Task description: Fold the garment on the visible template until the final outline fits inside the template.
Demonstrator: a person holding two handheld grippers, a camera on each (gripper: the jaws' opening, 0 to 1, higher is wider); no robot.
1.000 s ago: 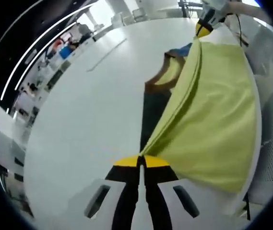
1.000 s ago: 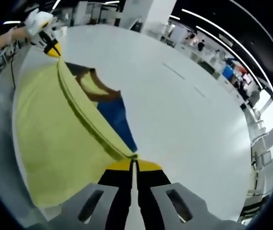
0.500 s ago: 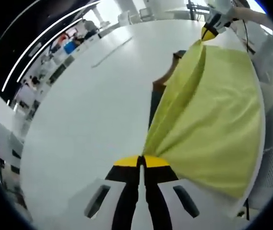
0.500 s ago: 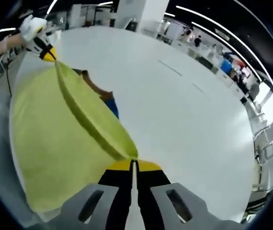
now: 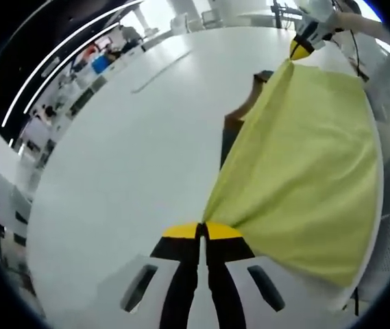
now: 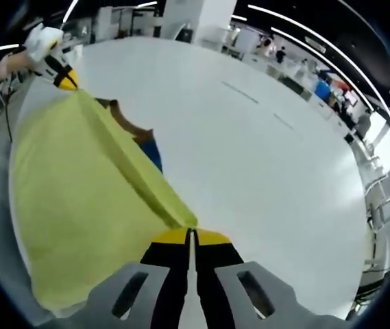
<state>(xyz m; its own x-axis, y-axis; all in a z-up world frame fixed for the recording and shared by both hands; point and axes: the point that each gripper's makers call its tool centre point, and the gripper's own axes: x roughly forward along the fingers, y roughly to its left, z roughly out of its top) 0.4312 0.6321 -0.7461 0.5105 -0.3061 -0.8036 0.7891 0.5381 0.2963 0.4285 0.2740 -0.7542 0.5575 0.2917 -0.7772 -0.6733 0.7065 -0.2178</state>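
While both jaws pinch its corners | garment [image 5: 304, 157] stretched between grippers

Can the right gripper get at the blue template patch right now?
Probably not. The right gripper is shut on the yellow garment, as is the left gripper at the other corner. The stretched cloth covers most of the blue template, leaving a sliver.
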